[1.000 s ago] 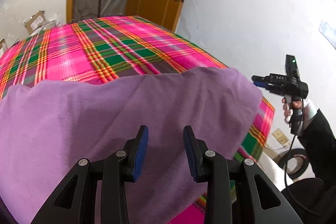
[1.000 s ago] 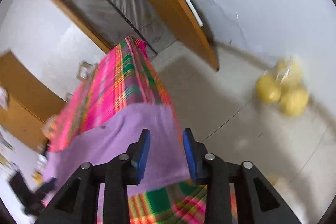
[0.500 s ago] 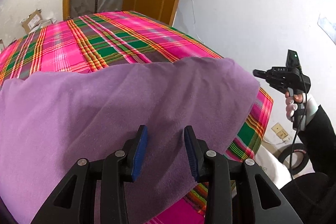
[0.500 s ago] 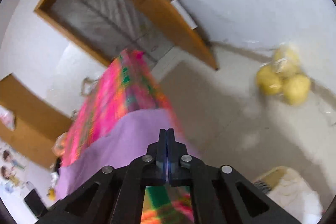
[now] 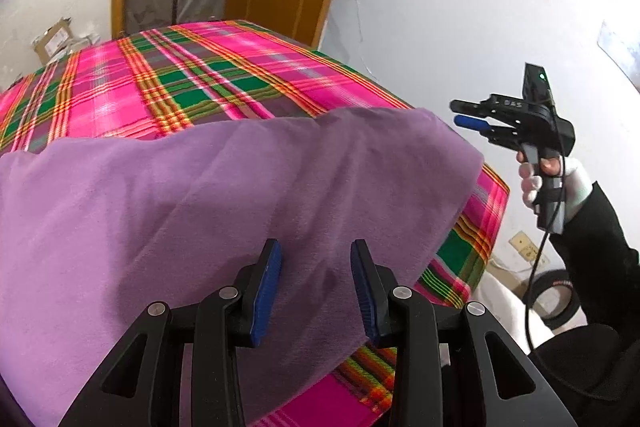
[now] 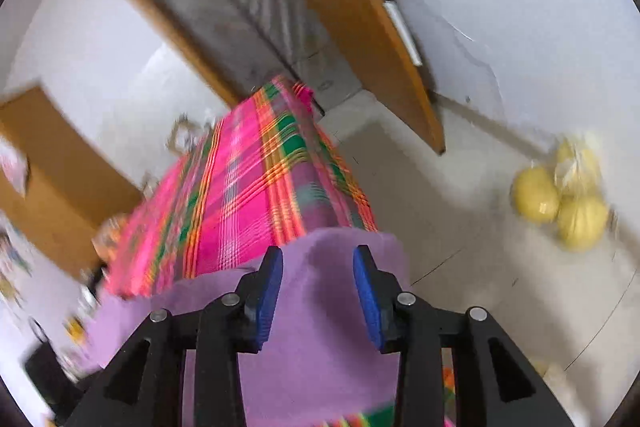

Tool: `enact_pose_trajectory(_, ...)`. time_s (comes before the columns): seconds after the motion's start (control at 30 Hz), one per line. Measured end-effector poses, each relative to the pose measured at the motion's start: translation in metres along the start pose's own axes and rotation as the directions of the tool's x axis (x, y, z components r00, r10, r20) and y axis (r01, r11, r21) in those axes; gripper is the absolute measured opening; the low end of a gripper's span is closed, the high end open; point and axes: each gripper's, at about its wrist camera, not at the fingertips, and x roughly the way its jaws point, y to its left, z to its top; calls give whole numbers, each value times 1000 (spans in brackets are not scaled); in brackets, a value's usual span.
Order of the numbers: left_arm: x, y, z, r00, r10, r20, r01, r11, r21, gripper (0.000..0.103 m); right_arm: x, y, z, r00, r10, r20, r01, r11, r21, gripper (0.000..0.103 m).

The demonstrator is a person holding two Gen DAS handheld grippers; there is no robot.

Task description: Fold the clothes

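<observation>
Purple cloth point(image 5: 224, 195) spread flat over near end of bench, on top of pink-green plaid cover point(image 5: 192, 79). Left gripper point(image 5: 316, 291) hangs over cloth's near part, jaws partway apart, nothing pinched. Right gripper point(image 6: 318, 291) off bench's right corner, gloved hand point(image 5: 540, 179) on grip, jaws opening, empty; cloth just shows behind gap. Yellow fruit bag point(image 6: 560, 203) on floor.

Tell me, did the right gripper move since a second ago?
Yes. In the left wrist view the right gripper sits a little higher against the white wall than before, off the purple cloth's corner. Its jaws are opening, with nothing between them.
</observation>
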Motion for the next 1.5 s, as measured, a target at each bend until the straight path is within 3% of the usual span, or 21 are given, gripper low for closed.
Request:
enact_pose_trajectory(0.1,-5,12,5,999,33,22,-32,999,-32,37,20,38,0,997,-61,-37,53,980,-194,36)
enact_pose_trajectory(0.23,-7,27,8,997,78,30,-76,995,-66,37,41,73,-14,985,-163,-62,122,895,-429,35)
enact_pose_trajectory(0.27,-6,31,8,996,84,24,-82,994,-72,37,41,73,-12,985,-166,-52,128,891,-435,35)
enact_pose_trajectory(0.33,-4,36,6,996,87,14,-86,993,-82,37,40,73,-7,985,-172,-33,140,885,-444,35)
enact_pose_trajectory(0.43,-4,38,3,996,83,18,-81,993,-87,37,31,59,5,986,-165,-6,150,914,-377,35)
enact_pose_trajectory(0.5,-4,39,3,997,79,19,-77,993,-90,37,36,55,5,982,-189,-28,164,910,-380,35)
enact_pose_trajectory(0.57,-4,40,4,997,76,21,-74,993,-92,37,44,54,0,974,-227,-30,193,884,-425,28)
enact_pose_trajectory(0.6,-4,40,4,997,74,21,-72,993,-93,37,44,55,0,972,-233,-25,201,880,-430,5)
enact_pose_trajectory(0.83,-4,39,2,997,75,22,-73,993,-88,37,34,40,16,979,-205,9,198,931,-307,4)
enact_pose_trajectory(0.87,-4,39,2,997,75,22,-73,994,-87,37,32,38,17,979,-204,17,201,936,-288,1)
enact_pose_trajectory(0.93,-4,39,2,997,76,21,-74,993,-87,37,25,33,21,964,-257,67,265,933,-244,1)
enact_pose_trajectory(1.07,-5,38,5,997,72,19,-70,994,-86,37,2,18,27,986,-152,74,161,979,-123,10)
enact_pose_trajectory(1.13,-5,34,8,998,62,24,-60,995,-77,37,-6,24,17,990,-126,68,135,978,-157,16)
enact_pose_trajectory(1.27,0,19,12,999,26,21,-25,999,-35,37,-11,27,-11,993,-121,11,121,973,-198,16)
enact_pose_trajectory(1.33,6,10,9,1000,14,-2,-14,1000,-6,37,-8,23,-23,988,-149,-30,139,966,-220,16)
enact_pose_trajectory(1.5,9,-9,1,1000,8,-19,-7,999,53,37,-20,21,-34,973,-233,-3,223,935,-274,23)
